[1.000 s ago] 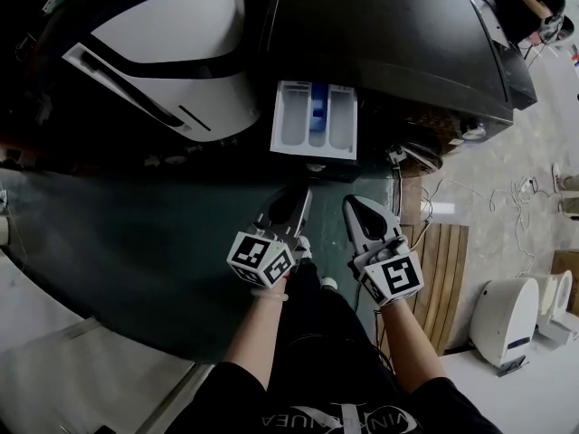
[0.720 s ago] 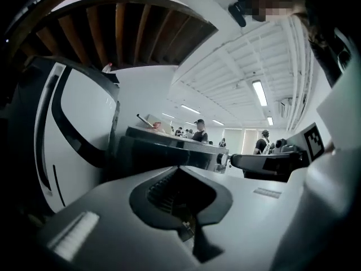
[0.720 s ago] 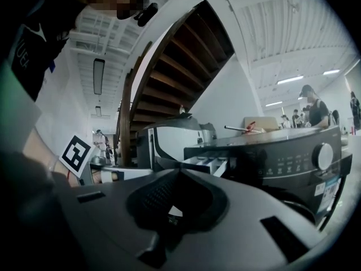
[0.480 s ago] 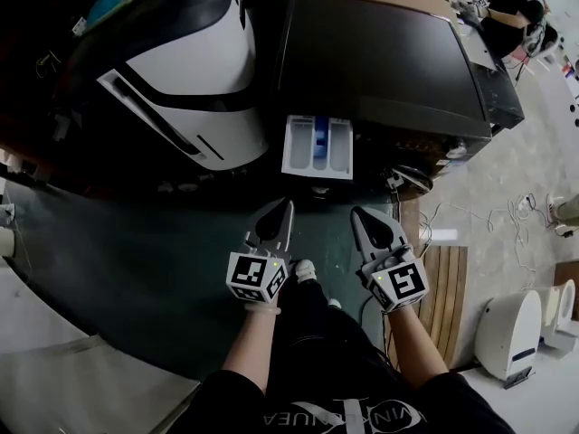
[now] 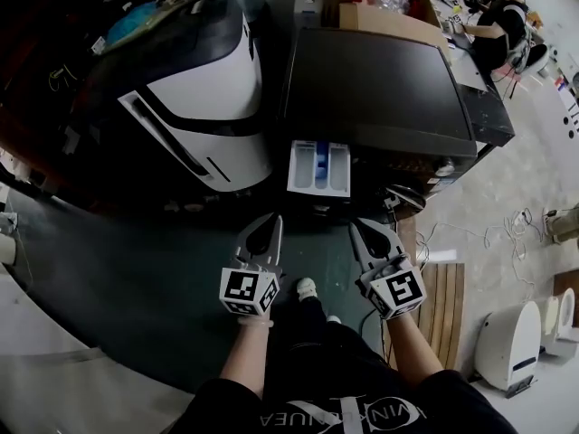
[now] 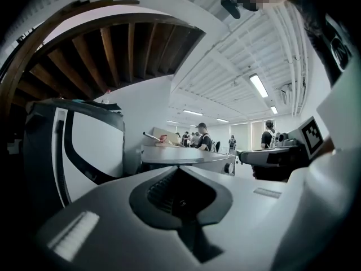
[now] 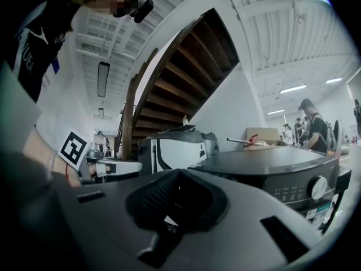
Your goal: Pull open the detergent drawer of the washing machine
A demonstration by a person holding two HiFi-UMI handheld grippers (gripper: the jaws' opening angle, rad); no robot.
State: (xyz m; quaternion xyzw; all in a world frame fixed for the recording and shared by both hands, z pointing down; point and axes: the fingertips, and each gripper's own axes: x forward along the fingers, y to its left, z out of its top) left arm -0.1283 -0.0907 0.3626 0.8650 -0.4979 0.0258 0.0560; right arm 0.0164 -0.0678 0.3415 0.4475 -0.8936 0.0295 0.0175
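Both jaws are clenched on nothing. The left gripper (image 5: 271, 222) and right gripper (image 5: 355, 228) hang well apart from the drawer (image 5: 318, 167), which already stands pulled out of the washing machine (image 5: 375, 89) (the dark one). I think a careless step forward could knock the drawer where it sticks out.
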